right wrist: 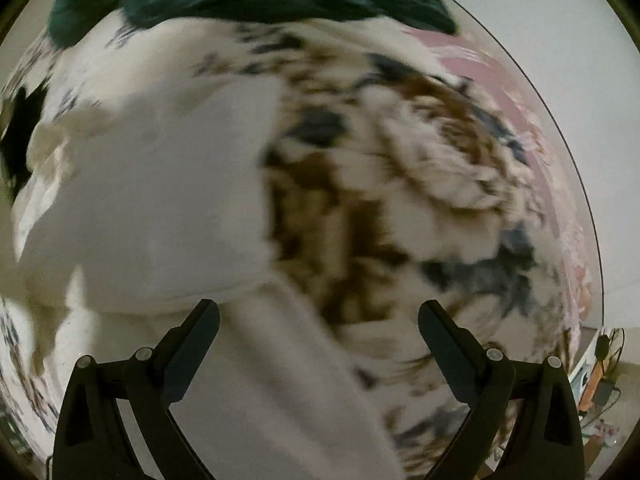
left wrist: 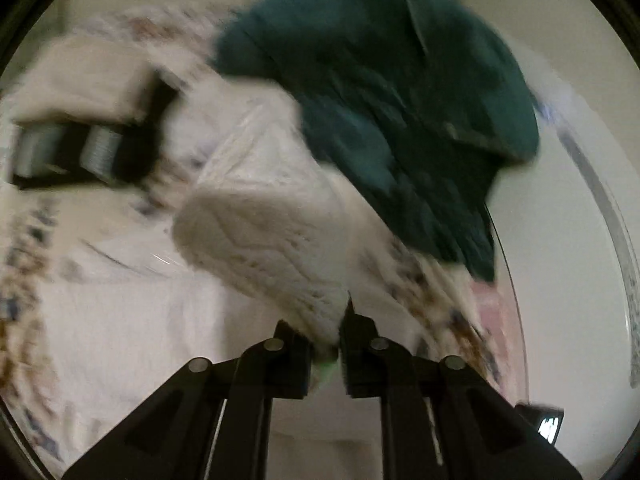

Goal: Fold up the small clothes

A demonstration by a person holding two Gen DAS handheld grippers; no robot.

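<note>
The left gripper (left wrist: 326, 344) has its fingers (left wrist: 294, 360) pinched tight on one end of a white knit cloth (left wrist: 264, 224). The cloth sticks out from the fingers and is lifted up off the bed. It is still a long, loose shape, so it does not look folded yet.

The right gripper (right wrist: 319, 328) has its fingers (right wrist: 196, 344) spread wide. Nothing is between them. It points down at a plain white piece (right wrist: 160, 184) that lies flat on the flowered bed cover (right wrist: 420, 184).

Use the dark green garment (left wrist: 392, 92) as the mark. It lies in a crumpled heap on the bed cover, not folded. The white knit cloth is just in front of that green heap, between it and the left gripper. The plain white piece lies below the green heap in the right wrist view, well toward the camera.

Both pictures are blurry, so the plain white piece may be a folded garment or just more bedding; I cannot tell which.

So the job looks early. The knit cloth is only picked up, and the green garment has not been done at all.
</note>
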